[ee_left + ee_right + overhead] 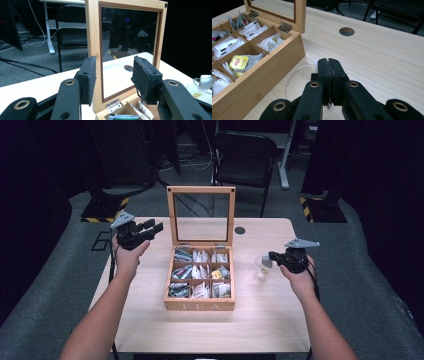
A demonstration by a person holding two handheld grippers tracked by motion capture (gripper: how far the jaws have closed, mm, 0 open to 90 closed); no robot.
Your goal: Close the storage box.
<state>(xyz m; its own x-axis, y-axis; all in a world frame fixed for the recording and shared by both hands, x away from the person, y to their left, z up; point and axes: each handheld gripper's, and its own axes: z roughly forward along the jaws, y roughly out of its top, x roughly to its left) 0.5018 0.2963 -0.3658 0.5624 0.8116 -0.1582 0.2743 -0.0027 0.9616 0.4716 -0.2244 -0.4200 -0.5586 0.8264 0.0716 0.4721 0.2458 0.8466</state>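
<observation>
- A wooden tea box (pixel 200 304) sits at the middle of the pale wood counter (pixel 260 320), with "TEA" on its front wall.
- Its glass-paned lid (pixel 201 215) stands upright at the back, hinged open.
- The box holds nine compartments in three rows, each with tea bags; a yellow-labelled tea bag (pixel 239 61) lies in the middle compartment of the right column.
- The left gripper (pixel 148 228) is held above the counter's left side, just left of the lid, with its jaws spread apart and nothing between them.
- In the left gripper view the lid's frame edge stands beyond the gap between the two pads (pixel 145 77).
- The right gripper (pixel 270 255) is low over the counter to the right of the box, its jaws pressed together.
- A clear glass cup (pixel 260 270) stands on the counter just off the right jaws; in the right gripper view its rim (pixel 294 75) curves beneath the tips.
- Something white and thin seems pinched at the jaw tips, but I cannot tell what it is.
- A round cable hole (pixel 240 230) sits in the counter behind the box, to the right of the lid.
- A dark folding chair (pixel 245 157) stands on the floor beyond the counter.
</observation>
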